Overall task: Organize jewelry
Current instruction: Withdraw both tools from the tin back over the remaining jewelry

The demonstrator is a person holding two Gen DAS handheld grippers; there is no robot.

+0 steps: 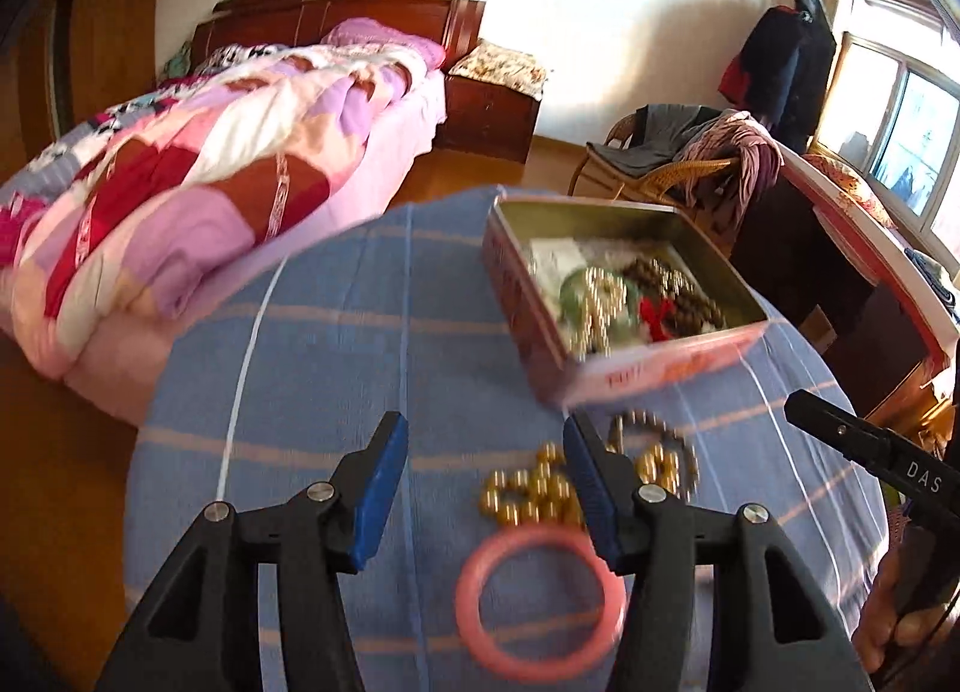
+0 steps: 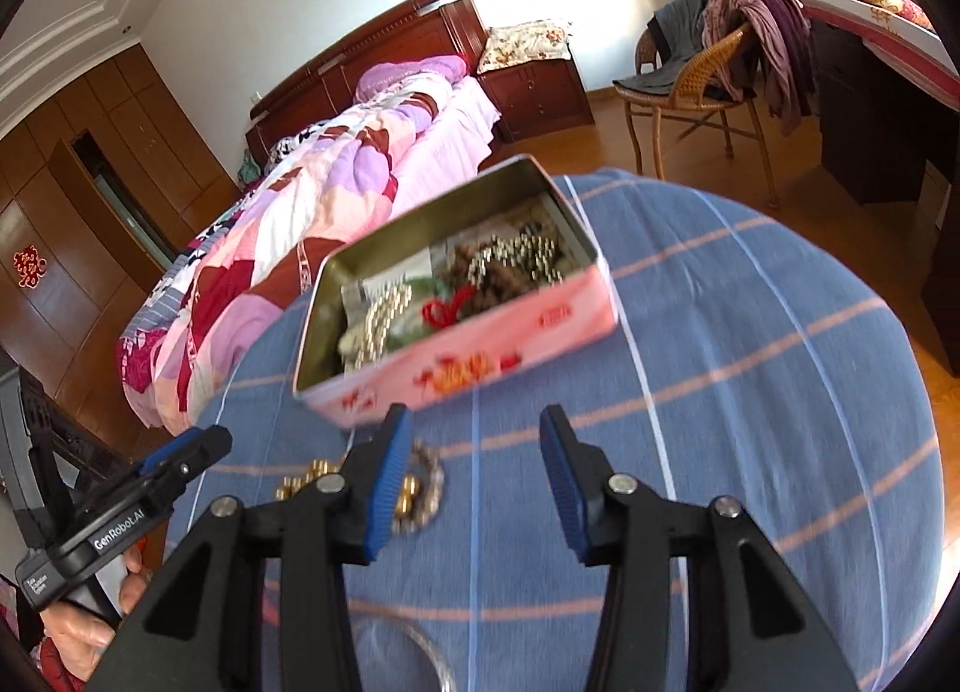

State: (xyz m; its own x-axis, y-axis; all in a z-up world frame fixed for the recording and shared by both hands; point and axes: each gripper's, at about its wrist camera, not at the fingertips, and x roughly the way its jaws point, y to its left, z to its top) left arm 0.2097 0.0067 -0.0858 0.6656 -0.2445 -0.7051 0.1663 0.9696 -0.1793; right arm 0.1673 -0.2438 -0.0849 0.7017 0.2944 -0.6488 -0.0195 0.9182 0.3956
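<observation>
The left gripper (image 1: 486,440) tips down over the blue cloth (image 1: 336,344), jaws apart, holding nothing; the right gripper (image 2: 474,434) tips down too, empty, near the pink tin (image 2: 480,356).

1 tin (image 1: 606,374), 1 pink bangle (image 1: 540,602), 2 grippers (image 1: 480,482).

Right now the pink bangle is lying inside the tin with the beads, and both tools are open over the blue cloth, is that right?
Not quite. The pink bangle lies on the blue cloth, outside the tin, as the left wrist view shows. The rest holds: beads fill the tin, and the left tool and right tool are open.
</observation>
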